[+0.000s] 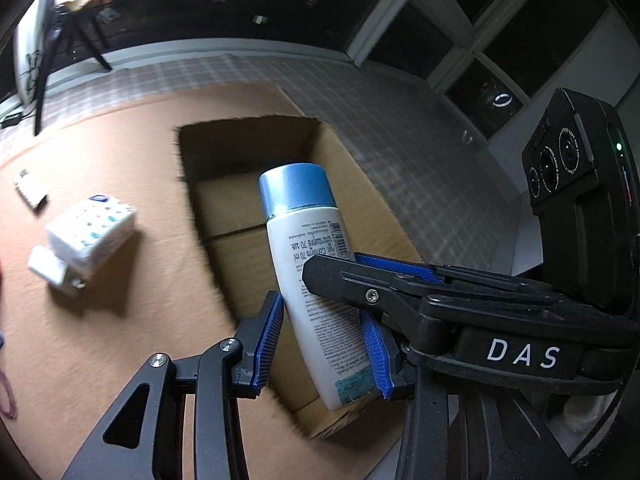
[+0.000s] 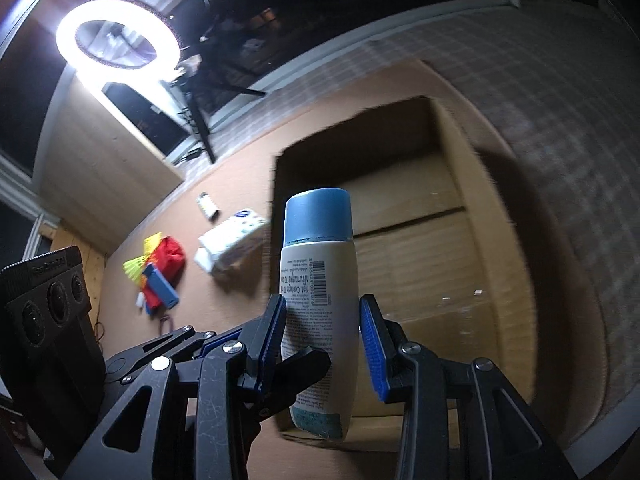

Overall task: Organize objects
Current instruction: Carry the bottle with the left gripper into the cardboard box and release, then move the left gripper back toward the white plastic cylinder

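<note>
A white bottle with a blue cap (image 1: 308,248) (image 2: 320,280) hangs upright over an open, empty cardboard box (image 1: 224,148) (image 2: 492,248). Both grippers grip its lower half. My left gripper (image 1: 324,344) is shut on it, a blue pad on each side. My right gripper (image 2: 324,344) is shut on it too. In the left wrist view the right gripper (image 1: 344,276) reaches in from the right and crosses the bottle's middle. In the right wrist view a black finger (image 2: 300,372) of the left gripper crosses the bottle's lower front.
On the orange mat left of the box lie a white dotted carton (image 1: 90,236) (image 2: 232,236), a small white packet (image 1: 30,188), a red pouch (image 2: 168,256), a blue item (image 2: 162,282) and yellow-green pieces (image 2: 136,268). A lit ring light (image 2: 116,36) on a tripod stands behind.
</note>
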The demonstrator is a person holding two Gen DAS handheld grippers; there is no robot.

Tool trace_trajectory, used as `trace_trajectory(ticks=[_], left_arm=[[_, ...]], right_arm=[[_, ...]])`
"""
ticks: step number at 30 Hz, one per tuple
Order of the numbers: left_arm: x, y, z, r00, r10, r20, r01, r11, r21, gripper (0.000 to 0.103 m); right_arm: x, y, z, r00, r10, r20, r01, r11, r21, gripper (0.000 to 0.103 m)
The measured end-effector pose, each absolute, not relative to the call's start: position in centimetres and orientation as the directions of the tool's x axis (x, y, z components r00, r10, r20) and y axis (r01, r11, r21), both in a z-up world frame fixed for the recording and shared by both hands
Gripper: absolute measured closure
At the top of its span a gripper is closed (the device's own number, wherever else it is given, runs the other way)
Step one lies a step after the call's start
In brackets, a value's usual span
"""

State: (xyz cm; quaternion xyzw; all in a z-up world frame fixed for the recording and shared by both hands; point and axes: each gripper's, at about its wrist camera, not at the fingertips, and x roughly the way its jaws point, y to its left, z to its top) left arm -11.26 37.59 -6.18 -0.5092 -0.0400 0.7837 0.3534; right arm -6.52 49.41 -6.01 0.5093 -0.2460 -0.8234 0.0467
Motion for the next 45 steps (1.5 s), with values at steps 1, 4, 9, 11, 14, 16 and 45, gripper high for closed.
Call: trace_trajectory(ticks=[1,4,9,11,14,16,45], left_arm=[[-11.2,38.1,-6.4,-0.227,0.593,-0.772,-0.516,-0.746,-0.421,0.06],[-11.2,39.4,-7.2,-0.209,0.589,-0.781,-0.519,-0.743,-0.422,0.06],[-11.5,40.6,-8.3,-0.191,0.577,-0.794,-0.521,-0.745,-0.417,0.06],[-11.5,41.0,-8.6,-0.185,0.572,-0.799,-0.522,-0.746,-0.413,0.06],[-11.5,41.6,-8.8,-0.181,0.562,-0.807,-0.53,-0.747,-0.401,0.06],[-11.4,41.7,-8.8,-0.18,0.558,-0.81,-0.54,-0.744,-0.393,0.061],[-10.7,21.3,-3.8,-0.389,0.489,-0.781,-0.31,-0.868,-0.388,0.055]], right_arm=[[-6.6,49.8,-6.3,-0.472,-0.32,-0.821,-0.18,-0.877,0.446,0.068],[-6.5,50.6,-7.1,-0.459,-0.31,-0.832,-0.198,-0.878,0.436,0.068],[-6.6,51.4,-8.4,-0.438,-0.304,-0.846,-0.212,-0.879,0.426,0.068],[-6.6,51.5,-8.8,-0.429,-0.301,-0.852,-0.218,-0.88,0.421,0.068],[-6.6,51.5,-9.1,-0.42,-0.298,-0.857,-0.219,-0.883,0.415,0.069],[-6.5,51.5,-9.3,-0.419,-0.301,-0.857,-0.219,-0.882,0.417,0.069],[-6.8,40.4,-3.2,-0.5,-0.195,-0.843,-0.041,-0.968,0.249,0.043]])
